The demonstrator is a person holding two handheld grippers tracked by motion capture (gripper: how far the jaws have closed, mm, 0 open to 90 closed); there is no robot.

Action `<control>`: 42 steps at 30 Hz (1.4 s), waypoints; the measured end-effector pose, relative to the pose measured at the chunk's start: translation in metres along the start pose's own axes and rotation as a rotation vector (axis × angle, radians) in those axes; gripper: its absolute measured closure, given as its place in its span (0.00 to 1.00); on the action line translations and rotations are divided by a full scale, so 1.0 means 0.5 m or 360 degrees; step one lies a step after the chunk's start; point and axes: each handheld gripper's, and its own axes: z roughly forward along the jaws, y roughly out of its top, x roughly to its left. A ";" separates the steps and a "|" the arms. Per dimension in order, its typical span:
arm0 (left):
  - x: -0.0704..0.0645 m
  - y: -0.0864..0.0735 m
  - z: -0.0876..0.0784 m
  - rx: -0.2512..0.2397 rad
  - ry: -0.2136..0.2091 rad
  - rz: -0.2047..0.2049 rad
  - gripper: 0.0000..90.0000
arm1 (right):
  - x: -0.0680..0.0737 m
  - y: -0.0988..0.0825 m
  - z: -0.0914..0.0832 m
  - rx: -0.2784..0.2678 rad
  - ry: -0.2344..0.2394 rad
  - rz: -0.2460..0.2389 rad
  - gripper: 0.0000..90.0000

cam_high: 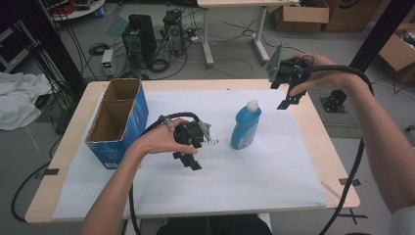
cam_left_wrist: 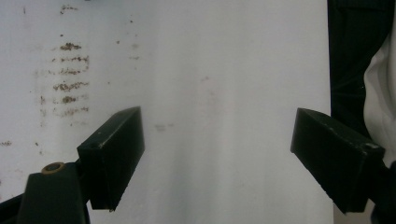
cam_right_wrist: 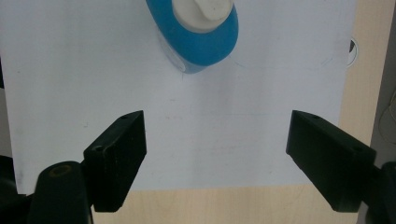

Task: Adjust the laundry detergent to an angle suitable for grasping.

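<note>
Standing upright on the white sheet (cam_high: 274, 171) that covers the wooden table (cam_high: 337, 181), the blue detergent bottle (cam_high: 244, 128) with its white cap is touched by neither claw. The left gripper (cam_high: 191, 161) hangs just above the sheet, pointing down, with the bottle a short way off to its right in the high view and a smear of brown stains (cam_left_wrist: 70, 84) on the sheet near it; its jaws are spread wide with nothing between them, only bare sheet showing in the gap in the left gripper view. On that gripper's other side, well apart, is an open blue cardboard box (cam_high: 117, 122) split into two compartments, both showing only bare cardboard inside. The right gripper (cam_high: 288, 100) is held up in the air over the far right part of the table, higher than the bottle and off to its right; its jaws also stand wide apart and hold nothing. Looking along those jaws in the right gripper view, the bottle (cam_right_wrist: 196, 32) sits ahead of the claw and a little toward its left jaw, cap toward the camera, while the edge of the sheet and a strip of bare wood lie directly beneath the jaws.
</note>
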 end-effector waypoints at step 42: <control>0.034 0.077 0.044 -0.0326 0.0340 -0.0504 0.19 | 0.000 0.004 0.005 0.0024 0.0008 0.0000 0.22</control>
